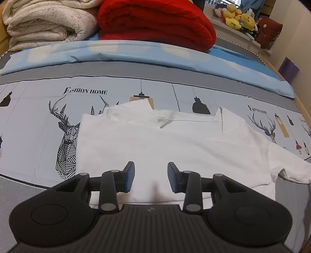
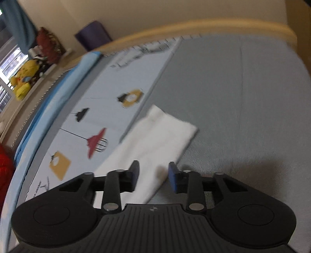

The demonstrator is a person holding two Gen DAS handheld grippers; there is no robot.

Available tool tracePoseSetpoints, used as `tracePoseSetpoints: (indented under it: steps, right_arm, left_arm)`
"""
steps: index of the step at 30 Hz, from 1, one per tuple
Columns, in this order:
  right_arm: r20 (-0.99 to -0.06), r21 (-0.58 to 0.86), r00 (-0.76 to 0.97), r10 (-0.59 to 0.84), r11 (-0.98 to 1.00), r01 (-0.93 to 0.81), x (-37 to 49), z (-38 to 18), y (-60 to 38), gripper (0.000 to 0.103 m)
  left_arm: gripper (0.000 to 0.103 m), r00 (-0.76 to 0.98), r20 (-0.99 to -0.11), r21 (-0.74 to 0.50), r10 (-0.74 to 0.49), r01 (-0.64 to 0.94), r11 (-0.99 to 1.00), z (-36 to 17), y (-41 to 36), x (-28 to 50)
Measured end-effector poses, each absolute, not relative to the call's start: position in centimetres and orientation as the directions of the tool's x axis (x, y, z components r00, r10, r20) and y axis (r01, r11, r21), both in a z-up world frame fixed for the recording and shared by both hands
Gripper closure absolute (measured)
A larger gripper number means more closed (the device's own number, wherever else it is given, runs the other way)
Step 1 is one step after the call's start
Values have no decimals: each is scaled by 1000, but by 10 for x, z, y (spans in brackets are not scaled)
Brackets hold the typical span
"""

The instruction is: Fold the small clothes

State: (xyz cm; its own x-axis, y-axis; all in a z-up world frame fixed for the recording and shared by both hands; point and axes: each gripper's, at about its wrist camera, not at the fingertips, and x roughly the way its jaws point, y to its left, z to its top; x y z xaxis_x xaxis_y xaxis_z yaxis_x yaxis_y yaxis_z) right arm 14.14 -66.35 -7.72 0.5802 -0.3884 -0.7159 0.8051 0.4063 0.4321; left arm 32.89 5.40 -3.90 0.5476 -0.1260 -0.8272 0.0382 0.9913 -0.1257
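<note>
The left gripper (image 1: 151, 176) stands partly open at the lower middle of the left wrist view, its blue pads (image 1: 130, 176) apart with nothing pinched between them; it hangs over the near edge of the white shirt (image 1: 165, 148), and whether the tips touch the cloth cannot be told; the shirt lies spread across the middle of the frame, its collar (image 1: 134, 112) toward the top and one sleeve (image 1: 291, 167) running off to the right edge. It rests on a grey and pale-blue printed sheet (image 1: 35, 120) with a black line-drawn deer (image 1: 66, 136) at the left and hanging-lamp figures along the middle; beyond, a folded light-blue cover (image 1: 136, 52) crosses the frame; at the upper left sits a rolled cream blanket (image 1: 44, 23), at the upper middle a folded red blanket (image 1: 155, 23), and at the upper right yellow plush toys (image 1: 239, 17) on a ledge.

The right gripper (image 2: 153, 176) is likewise partly open at the lower middle of the right wrist view, which is blurred; its jaws grip nothing, though the sleeve end of the white cloth (image 2: 155, 136) runs from the frame's centre down between and beneath them; contact cannot be judged; plain grey sheet (image 2: 243, 97) fills the right, lamp prints (image 2: 95, 144) the left; a yellow plush (image 2: 23, 79) and a purple box (image 2: 93, 35) sit at the upper left.
</note>
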Motion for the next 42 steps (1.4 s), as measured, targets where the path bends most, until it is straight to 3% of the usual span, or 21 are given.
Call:
tracePoseSetpoints:
  steps: [8, 9, 10, 13, 16, 19, 22, 24, 26, 29, 31, 36, 40, 42]
  right_arm:
    - [-714, 462, 581, -390, 362, 810, 152, -104, -666, 64]
    - [-712, 453, 576, -401, 365, 813, 155, -103, -666, 74]
    - [-710, 439, 569, -414, 371, 818, 157, -103, -665, 96]
    - [-692, 392, 543, -476, 384, 836, 161, -98, -658, 100]
    - [-610, 299, 535, -585, 455, 839, 174, -65, -629, 100]
    - [-461, 217, 635, -620, 615, 758, 198, -17, -568, 100]
    - [-301, 184, 822, -484, 816, 548, 217, 31, -469, 100]
    - [-212, 166, 931, -297, 928, 334, 221, 52, -387, 100]
    - [-182, 184, 980, -82, 976, 116, 223, 58, -319, 100]
    - [-243, 277, 940, 238, 946, -169, 230, 48, -236, 98]
    - [-356, 358, 836, 418, 887, -291, 238, 27, -195, 87]
    - [-632, 435, 677, 378, 896, -95, 238, -9, -180, 82]
    - [-645, 461, 694, 322, 887, 17, 239, -20, -210, 78]
    - [-675, 431, 696, 243, 896, 104, 247, -26, -223, 77]
  left_arm:
    - [62, 547, -827, -141, -133, 27, 990, -37, 65, 329]
    - [62, 547, -826, -142, -132, 24, 990, -37, 66, 328]
    - [62, 547, -827, -143, -130, 19, 990, -37, 69, 328]
    - [62, 551, -825, -149, -126, 4, 989, -34, 77, 327]
    - [62, 560, -820, -158, -120, -20, 987, -29, 89, 327]
    - [62, 566, -817, -177, -114, -56, 983, -24, 103, 328]
    - [62, 573, -812, -200, -113, -91, 976, -19, 120, 329]
    - [62, 576, -811, -209, -104, -119, 971, -17, 132, 329]
    - [62, 579, -809, -229, -102, -151, 962, -15, 144, 330]
    - [62, 572, -812, -268, -119, -184, 946, -16, 158, 332]
    - [62, 564, -814, -294, -139, -194, 936, -18, 162, 333]
    - [63, 551, -810, -357, -198, -195, 914, -25, 164, 334]
    - [74, 527, -816, -385, -236, -192, 903, -41, 159, 339]
    - [75, 510, -824, -392, -248, -195, 899, -53, 153, 343]
